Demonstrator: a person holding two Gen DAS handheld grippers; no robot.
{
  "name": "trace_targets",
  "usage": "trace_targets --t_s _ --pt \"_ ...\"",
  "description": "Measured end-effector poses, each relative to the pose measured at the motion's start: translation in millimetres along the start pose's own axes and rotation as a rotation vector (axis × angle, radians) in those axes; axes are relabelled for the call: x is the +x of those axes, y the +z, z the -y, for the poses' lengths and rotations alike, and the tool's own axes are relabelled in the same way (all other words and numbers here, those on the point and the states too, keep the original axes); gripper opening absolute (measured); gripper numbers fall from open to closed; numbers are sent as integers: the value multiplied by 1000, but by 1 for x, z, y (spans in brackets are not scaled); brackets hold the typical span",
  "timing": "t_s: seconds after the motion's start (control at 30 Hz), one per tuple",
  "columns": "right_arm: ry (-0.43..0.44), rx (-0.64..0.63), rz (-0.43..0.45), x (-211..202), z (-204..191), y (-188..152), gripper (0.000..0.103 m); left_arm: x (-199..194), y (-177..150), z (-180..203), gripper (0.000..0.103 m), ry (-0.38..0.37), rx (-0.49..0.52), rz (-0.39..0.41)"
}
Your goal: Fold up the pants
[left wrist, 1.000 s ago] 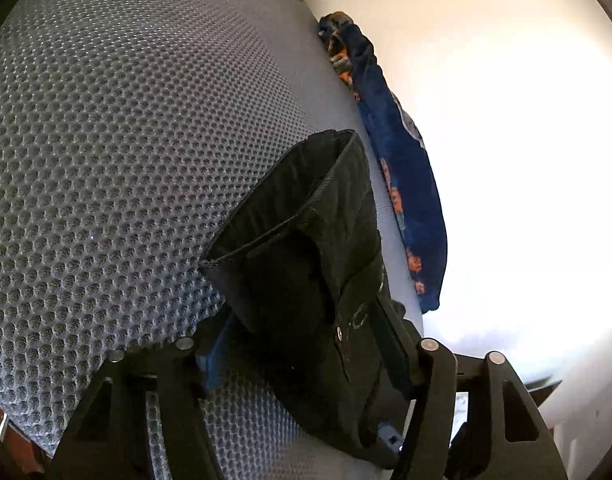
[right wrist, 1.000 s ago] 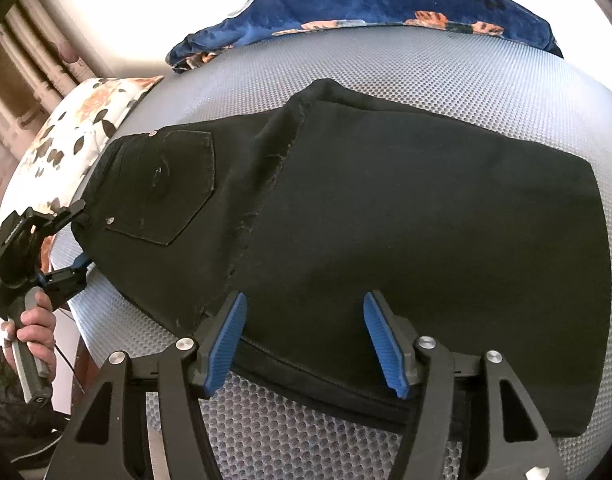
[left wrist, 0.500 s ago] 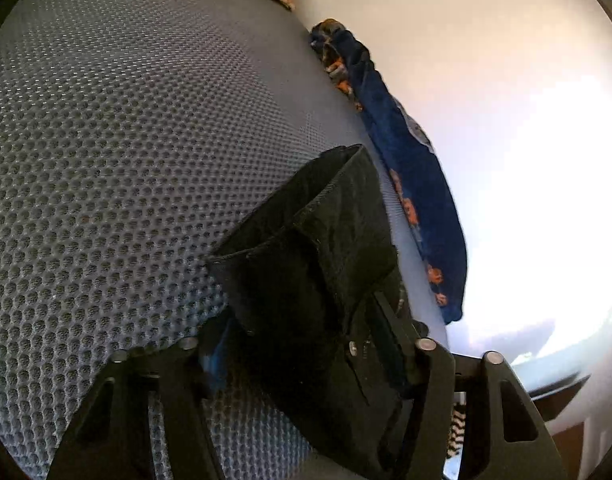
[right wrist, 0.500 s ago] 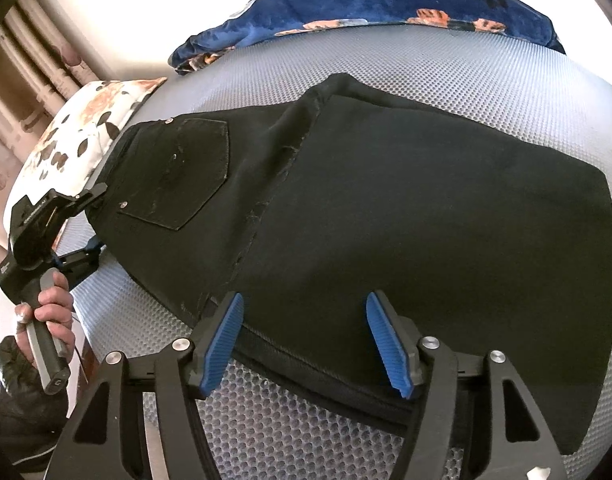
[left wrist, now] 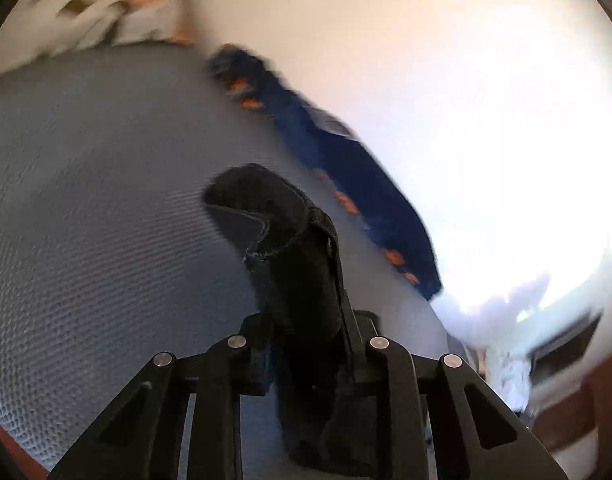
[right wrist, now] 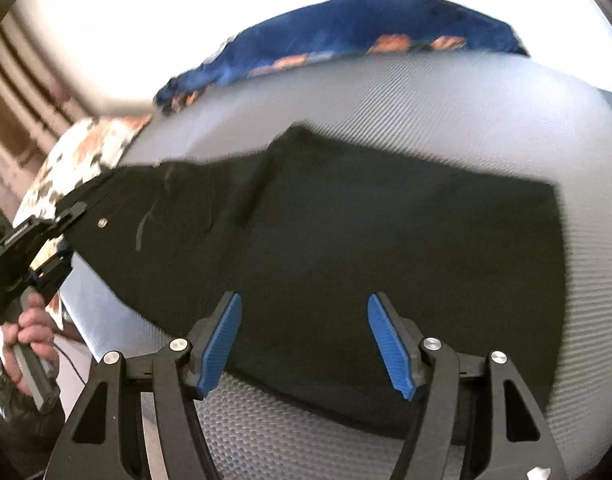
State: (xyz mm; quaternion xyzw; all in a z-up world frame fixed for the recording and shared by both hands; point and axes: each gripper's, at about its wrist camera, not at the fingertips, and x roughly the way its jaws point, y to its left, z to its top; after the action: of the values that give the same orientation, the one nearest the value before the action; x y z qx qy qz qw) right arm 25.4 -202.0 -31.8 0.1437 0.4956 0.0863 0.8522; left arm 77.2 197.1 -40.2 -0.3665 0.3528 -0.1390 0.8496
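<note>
Between the black fingers of my left gripper [left wrist: 310, 344] sat a thick bunch of black fabric, the waist end of the pants [right wrist: 346, 248]; the jaws had just been closing and were clenched on that cloth. It stood up out of the grip as a rolled, tube-like fold with a stitched hem curling over its top. I could read no brand, label or writing anywhere; the left view was blurred throughout. From the right wrist view I saw that same gripper at the far left edge, held by my left hand [right wrist: 29, 332] around its grey handle, with the waist corner raised off the surface.

My right gripper [right wrist: 303, 344] stood released, its ribbed blue pads [right wrist: 219, 344] wide apart above the near edge of the pants and pressing on nothing. The pants lay spread flat as a broad dark rectangle across the grey mesh surface [right wrist: 506, 120], and a small metal rivet [right wrist: 102, 222] shone near the lifted corner. The cloth looked heavy and matte, like denim, with a diagonal seam line running through the seat.

The mesh was a honeycomb weave, domed in the fisheye. Along its far edge lay a deep blue cloth with orange motifs [right wrist: 366, 28], plush in look. At the left corner rested a white cushion with a brown and orange leaf print [right wrist: 81, 152].
</note>
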Motion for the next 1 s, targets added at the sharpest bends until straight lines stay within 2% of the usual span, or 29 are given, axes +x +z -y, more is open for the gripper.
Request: trace_targets --t_s 0.1,0.23,0.47,0.63,0.8,0.9,0.97,1.0 --pt "-27 43 56 -26 20 8 63 5 -2 40 25 -58 97 -38" --pt "-48 123 111 -55 53 9 63 26 -22 97 25 -116 235 -108" --pt "-95 224 167 -89 99 -2 63 73 -89 173 25 -178 484 -280" --pt "-106 289 174 -96 125 -13 63 118 -141 199 25 -152 579 -430" --pt "-105 321 165 -95 140 -19 63 160 -200 200 25 -27 699 -557" --pt "-91 329 146 -90 144 -22 63 163 -212 207 32 1 791 -535" --pt "-84 324 131 -86 144 -23 63 160 -213 214 44 -8 809 -547" --pt "-76 321 122 -84 143 -23 63 159 -214 216 60 -24 798 -584"
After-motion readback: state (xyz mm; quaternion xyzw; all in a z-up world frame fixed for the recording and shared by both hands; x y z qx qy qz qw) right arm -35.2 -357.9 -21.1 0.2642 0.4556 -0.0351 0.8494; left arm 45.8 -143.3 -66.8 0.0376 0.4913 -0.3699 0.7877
